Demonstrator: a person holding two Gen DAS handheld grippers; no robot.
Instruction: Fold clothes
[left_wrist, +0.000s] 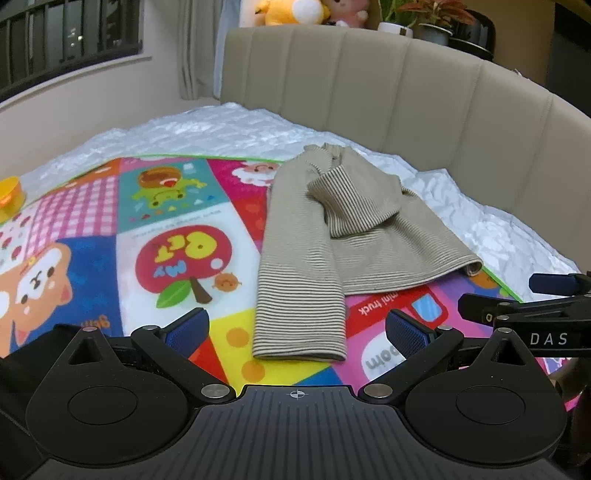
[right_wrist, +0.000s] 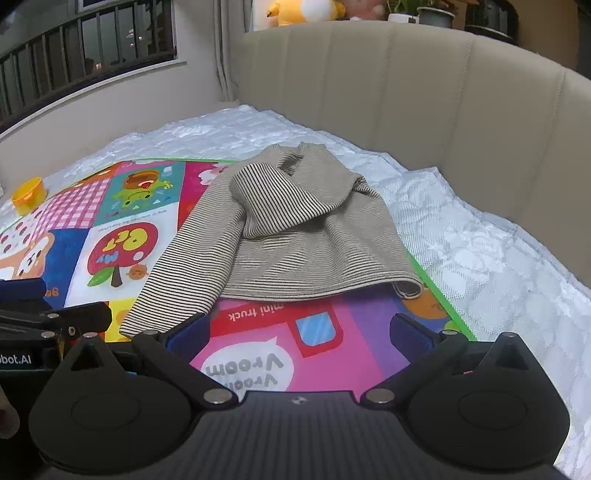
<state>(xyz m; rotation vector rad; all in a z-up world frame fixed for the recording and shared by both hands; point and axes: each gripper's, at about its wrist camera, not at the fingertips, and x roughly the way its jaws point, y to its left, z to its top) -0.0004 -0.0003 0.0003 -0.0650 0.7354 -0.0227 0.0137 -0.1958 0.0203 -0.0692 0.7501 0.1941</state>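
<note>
We see a beige, thin-striped knit sweater (left_wrist: 306, 236) lying partly folded on a colourful cartoon-print play mat (left_wrist: 155, 229) spread over a white quilted mattress (left_wrist: 207, 129) of the bed, w/ a tan padded headboard (left_wrist: 388, 85) behind. One sleeve runs straight toward us, its cuff (left_wrist: 299, 339) flat on the mat's yellow patch; the other sleeve is folded across the chest, cuff pointing our way. The hem (left_wrist: 469, 267) sits near the mat's green edge on the right, w/ one corner curled up. Our left tool (left_wrist: 297, 332) hovers low over the mat, blue-padded fingers (left_wrist: 186, 330) wide apart, the near cuff lying roughly between them but not touching either pad. Our right tool (right_wrist: 301, 334) is just beside it, also spread apart, gripping nothing; in right wrist view its fingers (right_wrist: 410, 338) frame the "mini truck" panel (right_wrist: 255, 314) of the mat, and the sleeve end lies just at the left finger, contact can't tell. Each tool's black frame shows at the edge of the other's view. A small yellow round container (right_wrist: 28, 195) sits at the far left on the mattress, well apart from the sweater. Plush toys (left_wrist: 291, 11) & potted plants (left_wrist: 428, 18) sit on the ledge above the headboard; a barred window (right_wrist: 85, 48) is at upper left.
</note>
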